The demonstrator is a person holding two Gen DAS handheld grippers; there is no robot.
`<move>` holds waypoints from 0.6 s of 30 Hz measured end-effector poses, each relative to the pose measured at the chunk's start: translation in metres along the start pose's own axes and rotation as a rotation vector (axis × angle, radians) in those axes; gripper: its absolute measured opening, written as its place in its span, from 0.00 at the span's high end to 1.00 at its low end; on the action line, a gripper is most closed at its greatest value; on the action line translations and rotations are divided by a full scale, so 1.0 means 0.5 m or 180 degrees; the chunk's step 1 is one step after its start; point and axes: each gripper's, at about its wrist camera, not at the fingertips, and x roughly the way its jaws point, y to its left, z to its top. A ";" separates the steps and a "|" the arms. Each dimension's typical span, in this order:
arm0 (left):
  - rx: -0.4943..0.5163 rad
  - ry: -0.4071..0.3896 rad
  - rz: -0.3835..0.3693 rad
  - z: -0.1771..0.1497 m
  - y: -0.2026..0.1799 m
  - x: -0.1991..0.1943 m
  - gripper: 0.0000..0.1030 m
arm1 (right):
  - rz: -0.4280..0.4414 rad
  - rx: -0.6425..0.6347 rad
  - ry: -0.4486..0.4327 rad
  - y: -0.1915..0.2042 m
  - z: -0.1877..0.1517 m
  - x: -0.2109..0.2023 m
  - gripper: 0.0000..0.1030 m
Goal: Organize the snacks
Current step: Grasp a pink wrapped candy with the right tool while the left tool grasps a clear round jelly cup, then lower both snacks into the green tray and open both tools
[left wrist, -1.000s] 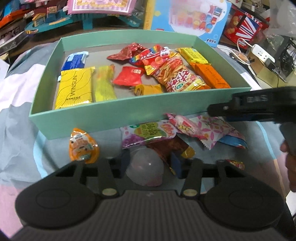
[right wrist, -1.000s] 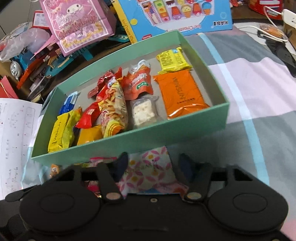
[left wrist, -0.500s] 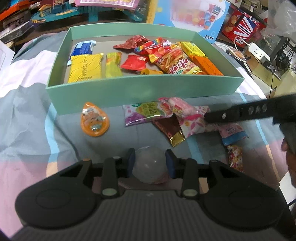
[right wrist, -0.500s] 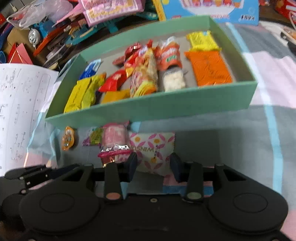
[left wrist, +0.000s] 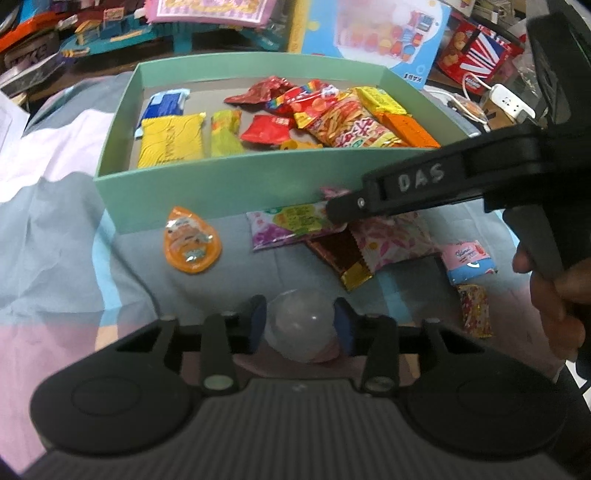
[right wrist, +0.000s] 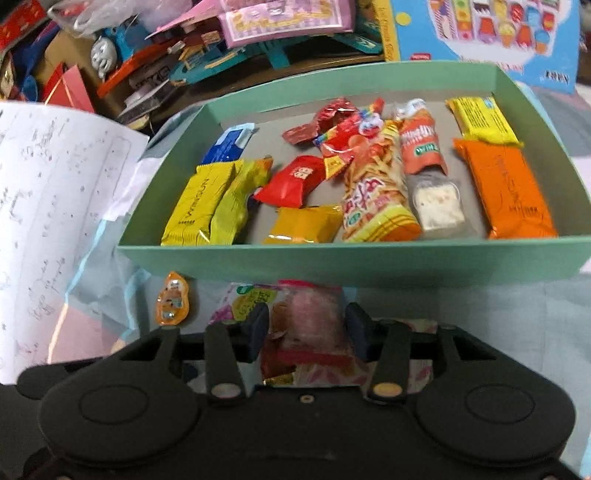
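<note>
One green box (right wrist: 369,264) noted, roughly twelve packets inside. Left gripper (left wrist: 300,326) clamped on clear ball (left wrist: 301,330), jaws closing. Right gripper (right wrist: 306,332) closing around pink packet (right wrist: 314,314), long axis toward box; contact unclear.

A box (right wrist: 369,266) is set on a bedspread (left wrist: 55,229), with packets laid inside it. More packets (left wrist: 291,225) are scattered just before its near wall, a drop-shaped pouch (left wrist: 192,240) to their left. Toy cartons (right wrist: 484,29) are stacked behind the box; paper (right wrist: 48,206) lies to its left.
</note>
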 end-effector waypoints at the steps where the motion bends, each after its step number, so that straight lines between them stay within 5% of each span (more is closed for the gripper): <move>1: 0.0000 -0.0014 -0.0022 0.002 -0.002 -0.001 0.66 | 0.0002 -0.0039 0.0031 0.004 0.000 0.001 0.71; 9: -0.0166 -0.0032 -0.0048 0.007 0.011 -0.017 0.67 | 0.0015 -0.0042 0.0013 0.001 -0.018 -0.039 0.71; 18: -0.0230 -0.0324 -0.0104 0.061 0.030 -0.086 0.66 | 0.0265 -0.0011 -0.0139 0.017 0.015 -0.108 0.71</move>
